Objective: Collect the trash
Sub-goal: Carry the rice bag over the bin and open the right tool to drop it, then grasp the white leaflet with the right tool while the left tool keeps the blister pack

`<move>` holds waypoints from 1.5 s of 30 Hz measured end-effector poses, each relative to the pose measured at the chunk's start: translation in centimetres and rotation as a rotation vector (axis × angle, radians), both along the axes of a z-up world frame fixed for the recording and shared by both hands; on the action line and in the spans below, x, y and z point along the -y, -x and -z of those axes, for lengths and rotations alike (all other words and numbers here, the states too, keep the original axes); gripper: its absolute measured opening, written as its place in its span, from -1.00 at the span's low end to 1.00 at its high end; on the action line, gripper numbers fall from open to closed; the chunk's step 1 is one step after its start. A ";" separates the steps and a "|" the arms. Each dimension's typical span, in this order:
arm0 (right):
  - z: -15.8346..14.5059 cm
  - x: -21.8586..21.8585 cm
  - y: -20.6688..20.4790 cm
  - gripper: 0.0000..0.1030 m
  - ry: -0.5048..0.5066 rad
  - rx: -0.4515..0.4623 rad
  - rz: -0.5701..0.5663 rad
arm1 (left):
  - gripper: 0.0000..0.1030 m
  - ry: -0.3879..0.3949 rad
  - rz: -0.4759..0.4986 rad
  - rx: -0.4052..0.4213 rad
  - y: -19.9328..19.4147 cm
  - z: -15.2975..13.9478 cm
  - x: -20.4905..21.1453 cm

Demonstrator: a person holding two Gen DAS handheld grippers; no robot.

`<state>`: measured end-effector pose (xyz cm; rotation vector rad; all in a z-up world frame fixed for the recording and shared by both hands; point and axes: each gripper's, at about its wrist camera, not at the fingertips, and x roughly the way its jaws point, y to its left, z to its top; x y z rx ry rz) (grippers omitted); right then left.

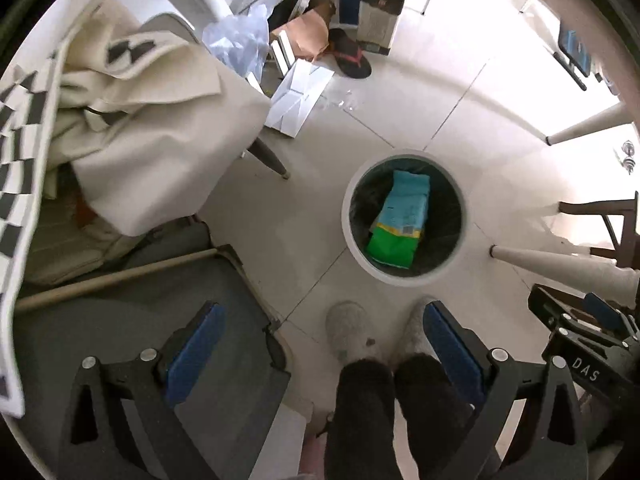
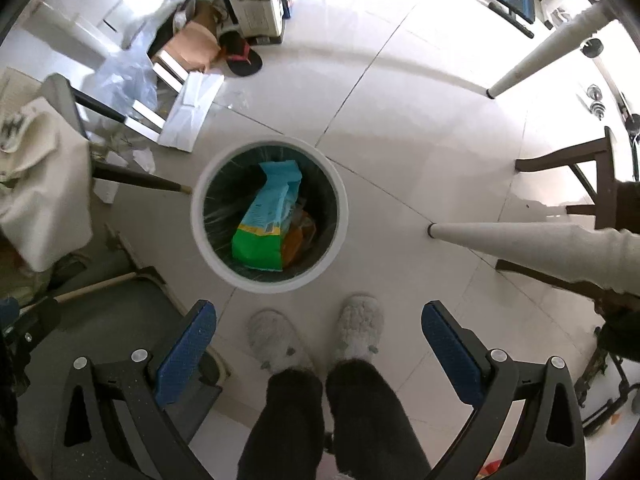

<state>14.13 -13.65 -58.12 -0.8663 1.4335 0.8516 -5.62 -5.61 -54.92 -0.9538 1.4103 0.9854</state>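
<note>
Trash: blue-green packet [image 2: 269,222] is seen inside white bin [image 2: 208,236] on tiled floor [image 2: 400,152]. Left gripper [image 1: 324,354] and right gripper [image 2: 319,352] are held wide open, empty, above slippers [image 2: 276,340].

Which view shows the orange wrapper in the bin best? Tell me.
The right wrist view: the orange wrapper shows beside the blue-green bag in the bin. In the left wrist view the bag hides it.
</note>
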 end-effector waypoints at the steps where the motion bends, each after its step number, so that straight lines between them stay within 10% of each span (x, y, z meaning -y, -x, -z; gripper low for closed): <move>1: -1.4 0.3 0.0 1.00 -0.006 -0.001 0.004 | 0.98 -0.005 0.002 0.006 0.0 -1.4 0.3; 12: -18.9 3.0 -1.5 1.00 -0.083 -0.057 0.067 | 0.98 -0.095 0.019 0.040 -0.9 -15.4 2.3; 19: -27.7 2.8 -10.0 1.00 -0.145 0.008 0.214 | 0.98 -0.143 0.054 0.081 -6.4 -20.4 0.4; 28: -29.2 1.2 -27.0 1.00 -0.089 0.096 0.329 | 0.98 -0.115 0.228 0.158 -25.0 -21.5 -2.9; 36: -25.4 -1.4 -39.9 1.00 -0.042 0.047 0.351 | 0.95 0.066 0.268 0.134 -39.1 -15.0 -5.9; 43: -23.5 -6.7 -47.1 1.00 -0.039 0.018 0.300 | -0.03 0.046 0.247 0.041 -42.0 -13.4 -8.2; 45: -23.3 -8.8 -48.4 1.00 -0.051 0.014 0.267 | -0.04 0.039 0.221 0.042 -41.9 -13.5 -9.2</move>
